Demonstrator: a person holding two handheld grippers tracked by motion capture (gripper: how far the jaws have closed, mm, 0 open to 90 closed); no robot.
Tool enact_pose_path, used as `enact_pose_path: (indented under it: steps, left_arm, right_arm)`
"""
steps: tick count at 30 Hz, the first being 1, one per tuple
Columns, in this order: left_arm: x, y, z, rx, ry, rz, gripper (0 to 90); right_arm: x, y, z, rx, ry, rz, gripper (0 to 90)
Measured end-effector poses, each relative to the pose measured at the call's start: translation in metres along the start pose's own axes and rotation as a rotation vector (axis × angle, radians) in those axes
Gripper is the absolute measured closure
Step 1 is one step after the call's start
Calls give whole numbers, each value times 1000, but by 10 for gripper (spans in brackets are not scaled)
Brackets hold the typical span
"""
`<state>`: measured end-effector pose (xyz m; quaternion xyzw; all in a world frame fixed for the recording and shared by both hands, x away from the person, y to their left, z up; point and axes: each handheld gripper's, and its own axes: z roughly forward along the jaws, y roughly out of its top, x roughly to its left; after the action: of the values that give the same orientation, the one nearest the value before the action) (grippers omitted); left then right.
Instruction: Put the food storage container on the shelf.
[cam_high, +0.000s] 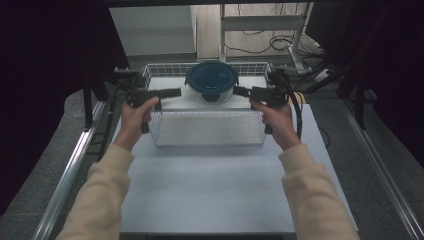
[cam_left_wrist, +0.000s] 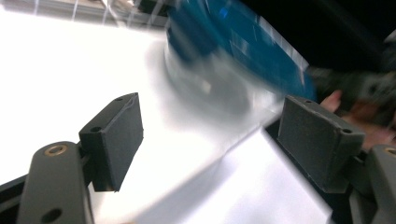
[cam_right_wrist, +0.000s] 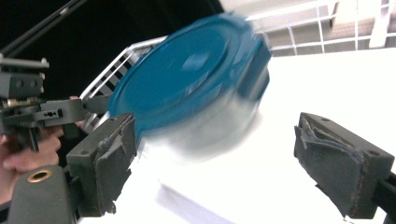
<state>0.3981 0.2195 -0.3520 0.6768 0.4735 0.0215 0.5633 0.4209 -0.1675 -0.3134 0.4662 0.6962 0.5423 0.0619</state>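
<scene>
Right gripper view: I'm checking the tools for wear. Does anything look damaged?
Yes. The right gripper's pads look frayed and torn, with ragged edges, while the left gripper's pads look smooth. The lidded container sits upright in the wire basket.

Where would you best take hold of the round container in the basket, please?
Grip the container at its two opposite sides, under the rim of the blue lid, with the left gripper and the right gripper coming in level from either side. It is round, wide and upright, likely too broad for one pair of jaws, and the wire basket leaves its sides open.
</scene>
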Motion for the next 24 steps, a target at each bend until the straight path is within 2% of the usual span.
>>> enact_pose_path:
  steps: [2,3,5,7,9,12,13,15,17,19,21,24]
  left_arm:
    - [-11,-26,-15,-3,15,54,218]
    - [-15,-36,-19,-1,14,65,220]
    - [-23,-65,-31,-2,25,91,219]
    - [-29,-90,-40,4,27,106,218]
    - [-34,-114,-47,9,33,119,220]
    - [-38,-148,-51,38,63,143,223]
    - [-39,-155,-50,60,71,156,224]
    - [-42,-163,-48,83,98,190,219]
    - [-44,-169,-47,92,99,195,221]
    - [-46,-173,-47,91,105,206,220]
    - [-47,-178,-47,97,111,219,218]
    - [-47,-185,-48,106,133,227,216]
  right_arm:
    - [4,-20,-19,-1,4,-69,133]
    - [5,-32,-27,-9,-7,-100,133]
    - [6,-56,-42,-23,-9,-151,133]
    - [6,-81,-56,-32,-17,-182,135]
    - [2,-106,-69,-34,-12,-185,137]
    - [-7,-144,-84,-17,-34,-208,141]
    - [-12,-158,-88,-7,-46,-209,143]
    - [-18,-174,-91,10,-51,-201,143]
    - [-24,-186,-91,42,-67,-192,143]
    - [-27,-195,-91,61,-74,-186,143]
    - [-28,-201,-90,75,-85,-202,143]
    - [-28,-204,-92,68,-95,-216,143]
